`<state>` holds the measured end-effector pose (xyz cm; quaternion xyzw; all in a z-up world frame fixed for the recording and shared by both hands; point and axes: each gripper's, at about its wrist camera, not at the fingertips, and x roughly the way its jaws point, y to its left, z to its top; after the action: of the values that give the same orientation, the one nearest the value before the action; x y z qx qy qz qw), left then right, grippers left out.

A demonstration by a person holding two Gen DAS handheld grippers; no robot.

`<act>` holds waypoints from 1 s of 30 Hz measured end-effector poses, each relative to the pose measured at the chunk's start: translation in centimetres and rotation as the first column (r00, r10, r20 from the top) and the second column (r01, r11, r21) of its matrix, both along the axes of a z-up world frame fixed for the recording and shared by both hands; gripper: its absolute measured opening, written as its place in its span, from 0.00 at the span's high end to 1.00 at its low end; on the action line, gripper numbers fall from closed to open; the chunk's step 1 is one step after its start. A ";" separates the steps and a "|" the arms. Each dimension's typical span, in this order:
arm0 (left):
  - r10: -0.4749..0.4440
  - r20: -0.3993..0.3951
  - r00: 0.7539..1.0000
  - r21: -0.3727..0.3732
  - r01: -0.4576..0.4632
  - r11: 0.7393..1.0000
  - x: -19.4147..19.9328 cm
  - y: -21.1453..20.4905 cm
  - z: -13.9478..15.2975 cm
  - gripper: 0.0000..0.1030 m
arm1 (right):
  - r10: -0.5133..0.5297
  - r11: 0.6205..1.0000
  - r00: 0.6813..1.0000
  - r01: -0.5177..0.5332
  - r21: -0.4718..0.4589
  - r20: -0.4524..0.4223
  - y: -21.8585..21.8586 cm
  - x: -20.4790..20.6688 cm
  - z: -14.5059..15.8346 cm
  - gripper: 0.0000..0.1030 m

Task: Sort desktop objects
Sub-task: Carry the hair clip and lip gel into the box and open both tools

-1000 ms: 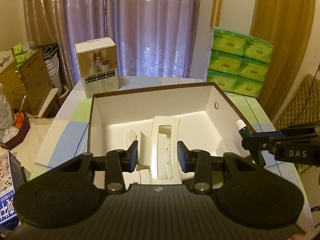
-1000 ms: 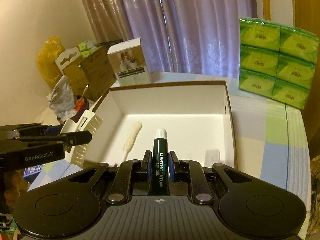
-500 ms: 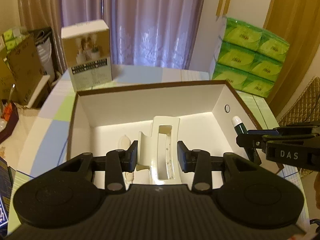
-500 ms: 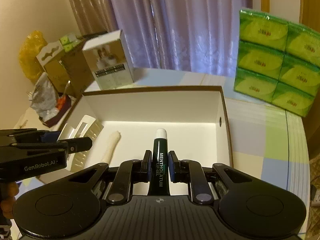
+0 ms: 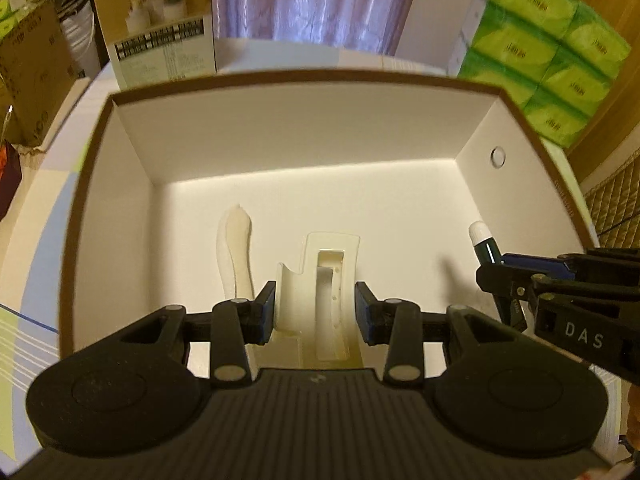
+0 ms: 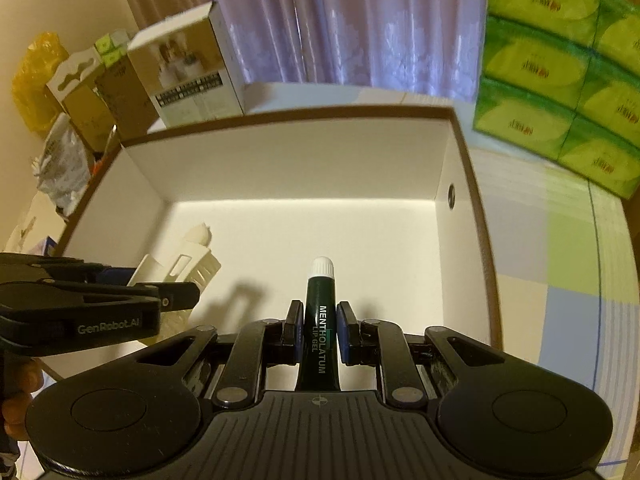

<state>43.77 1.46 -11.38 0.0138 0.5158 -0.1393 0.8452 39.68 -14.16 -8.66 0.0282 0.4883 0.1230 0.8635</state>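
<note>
Inside the brown-rimmed white cardboard box (image 5: 476, 120), the left gripper (image 5: 316, 312) is closed onto a cream plastic hair claw clip (image 5: 320, 280), and the right gripper (image 6: 318, 334) pinches a dark green lip gel tube with a white cap (image 6: 320, 308). Both items hang above the box floor. A white fabric roll (image 5: 236, 248) lies just left of the clip. Releasing low should prevent bouncing. Open floor lies between the grippers; the box walls stand close on either side.

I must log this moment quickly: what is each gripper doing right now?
Left gripper: closed on the cream hair claw clip.
Right gripper: closed on the Mentholatum lip gel tube.
</note>
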 end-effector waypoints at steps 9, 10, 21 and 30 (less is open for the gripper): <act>-0.002 -0.082 0.997 0.039 0.005 0.999 0.3 0.1 -2.4 0.66 | 0.022 0.999 0.998 -0.023 -0.035 -0.052 0.6 0.4 -1.8 0.86; -0.003 -0.087 0.996 0.038 0.007 0.999 0.4 0.1 -2.4 0.67 | 0.023 0.999 0.998 -0.025 -0.038 -0.055 0.7 0.5 -1.9 0.86; -0.014 -0.054 0.998 0.065 0.018 0.998 0.5 0.2 -1.8 0.58 | 0.036 0.998 0.997 -0.040 -0.050 -0.075 0.9 0.5 -2.4 0.86; -0.019 -0.031 0.999 0.083 0.022 0.996 0.5 0.5 -1.5 0.53 | 0.031 0.997 0.998 -0.035 -0.067 -0.056 0.7 0.4 -2.1 0.86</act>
<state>44.27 2.01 -12.87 0.0522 0.5335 -0.1266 0.8346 40.08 -13.46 -10.80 -0.0058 0.5164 0.1197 0.8479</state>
